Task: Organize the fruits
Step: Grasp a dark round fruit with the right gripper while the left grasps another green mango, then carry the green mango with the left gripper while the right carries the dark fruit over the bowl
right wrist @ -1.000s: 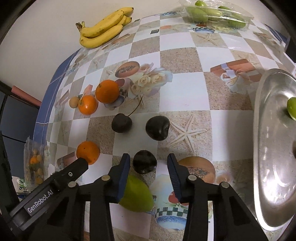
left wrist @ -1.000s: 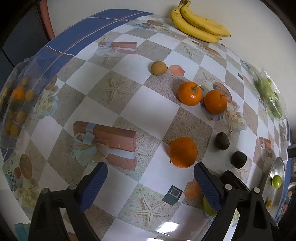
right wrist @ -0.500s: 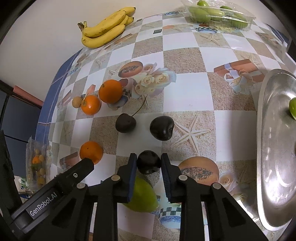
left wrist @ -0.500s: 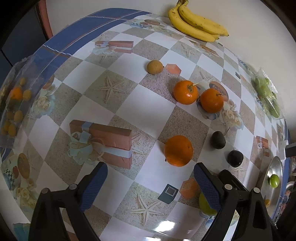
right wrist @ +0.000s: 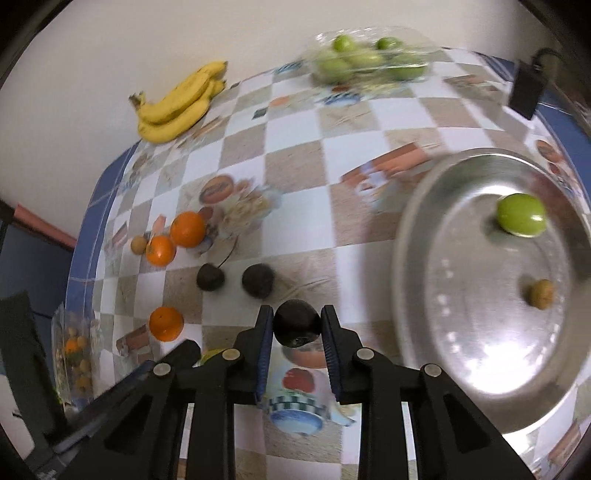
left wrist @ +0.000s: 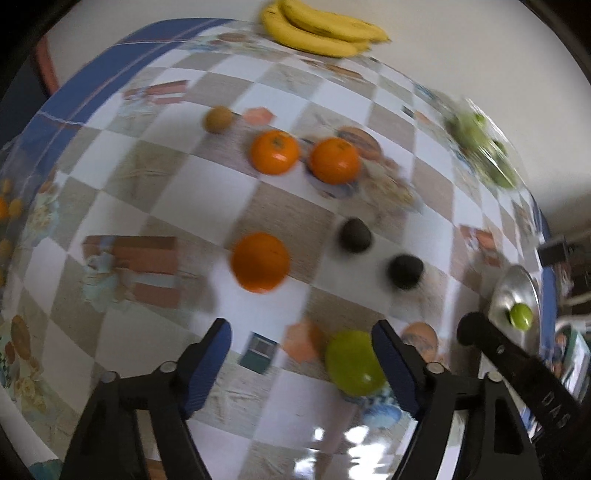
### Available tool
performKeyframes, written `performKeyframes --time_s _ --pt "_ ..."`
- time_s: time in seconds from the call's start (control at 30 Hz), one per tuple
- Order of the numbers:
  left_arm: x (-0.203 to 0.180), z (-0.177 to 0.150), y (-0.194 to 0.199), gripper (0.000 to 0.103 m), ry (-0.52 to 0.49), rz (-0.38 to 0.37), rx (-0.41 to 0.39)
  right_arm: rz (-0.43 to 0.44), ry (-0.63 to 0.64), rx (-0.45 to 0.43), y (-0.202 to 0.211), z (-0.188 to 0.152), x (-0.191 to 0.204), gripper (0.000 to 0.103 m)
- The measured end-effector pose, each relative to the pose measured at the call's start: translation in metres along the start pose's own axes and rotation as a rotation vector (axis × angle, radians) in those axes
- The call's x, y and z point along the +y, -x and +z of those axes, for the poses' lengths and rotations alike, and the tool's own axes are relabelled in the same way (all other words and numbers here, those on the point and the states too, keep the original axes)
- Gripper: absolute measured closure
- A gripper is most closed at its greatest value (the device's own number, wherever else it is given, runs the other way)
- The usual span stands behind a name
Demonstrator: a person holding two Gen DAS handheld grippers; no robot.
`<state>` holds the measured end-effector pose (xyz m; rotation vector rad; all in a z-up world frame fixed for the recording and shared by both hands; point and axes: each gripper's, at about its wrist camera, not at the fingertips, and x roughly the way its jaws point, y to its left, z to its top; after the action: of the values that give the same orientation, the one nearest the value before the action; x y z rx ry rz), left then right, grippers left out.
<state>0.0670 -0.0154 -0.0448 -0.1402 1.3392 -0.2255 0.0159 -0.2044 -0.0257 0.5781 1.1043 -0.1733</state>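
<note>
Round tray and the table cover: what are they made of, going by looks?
Tray: looks like bare metal, probably steel or aluminium; silver, with bright glare and smeared reflections. Table cover: probably vinyl or oilcloth; printed checks and starfish, with glossy window glare near the left claw. Motion blur leaves both uncertain.

Left wrist view: looks steeply down along its own fingers [left wrist: 207, 365] onto the checkered surface [left wrist: 173, 177], close above it, facing the back wall.
Right wrist view: same steep downward look past its fingers [right wrist: 264, 354], close over the steel tray [right wrist: 436, 229].
Shared: bananas [left wrist: 321, 31] [right wrist: 177, 105], three oranges [left wrist: 260, 262] [right wrist: 166, 323], two dark fruits [left wrist: 406, 271] [right wrist: 258, 280], tray [left wrist: 517, 284].
Blur: both views smeared.
</note>
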Motion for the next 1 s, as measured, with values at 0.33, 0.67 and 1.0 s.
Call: performKeyframes --time_s 0.33,0.67,1.0 --pt "-0.032 -0.016 -0.014 0.051 -0.073 -0.039 0.065 -0.003 -0.012 -0.011 0.014 -0.002 -0.013 0.076" --pt "-0.039 -0.019 -0.012 0.058 -0.088 -0.021 0.047 0.002 -0.019 -0.007 0.015 -0.003 -0.019 0.076" --pt "-0.046 -0.016 -0.003 0.058 -0.094 -0.033 -0.007 0.006 -0.046 0.001 0.015 -0.002 -0.027 0.076"
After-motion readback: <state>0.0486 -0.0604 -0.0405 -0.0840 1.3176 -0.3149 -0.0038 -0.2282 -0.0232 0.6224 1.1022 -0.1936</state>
